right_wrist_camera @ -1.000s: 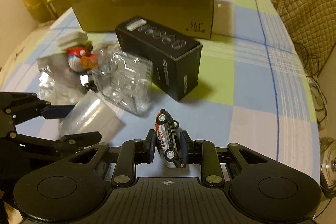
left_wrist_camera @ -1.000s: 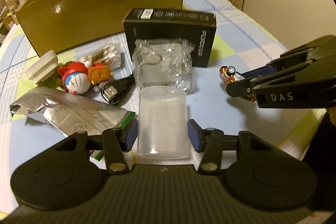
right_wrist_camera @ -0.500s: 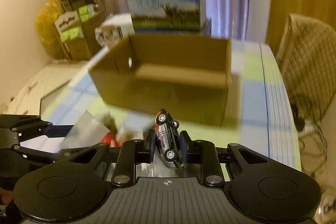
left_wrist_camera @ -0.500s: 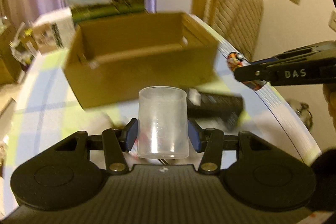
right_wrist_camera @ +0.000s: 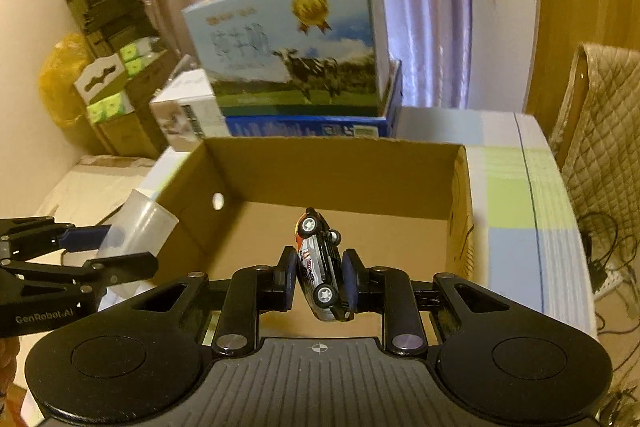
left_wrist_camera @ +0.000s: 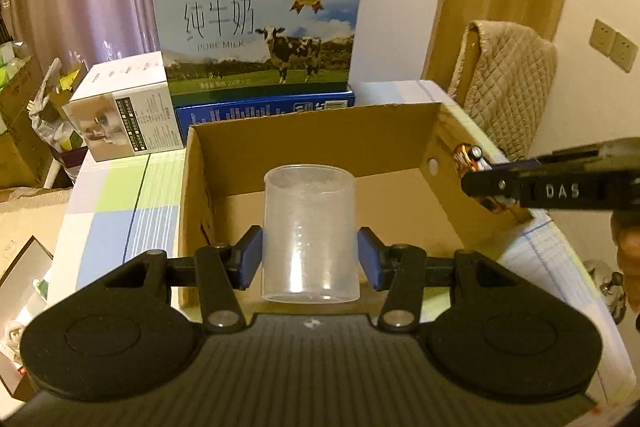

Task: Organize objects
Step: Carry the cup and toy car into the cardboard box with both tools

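My left gripper is shut on a clear plastic cup, held upright above the near edge of an open cardboard box. My right gripper is shut on a small toy car, tilted nose-up over the same box. In the left wrist view the right gripper hangs at the box's right wall with the car in it. In the right wrist view the left gripper and cup hover at the box's left wall. The box floor that shows is bare.
Behind the box stands a milk carton case on a blue box, with a white box to its left. A padded chair back rises at the right. The checked tablecloth lies around the box.
Both grippers rose from the cluttered table and moved forward to the cardboard box, carrying the cup and the toy car. The table clutter has dropped out of view.
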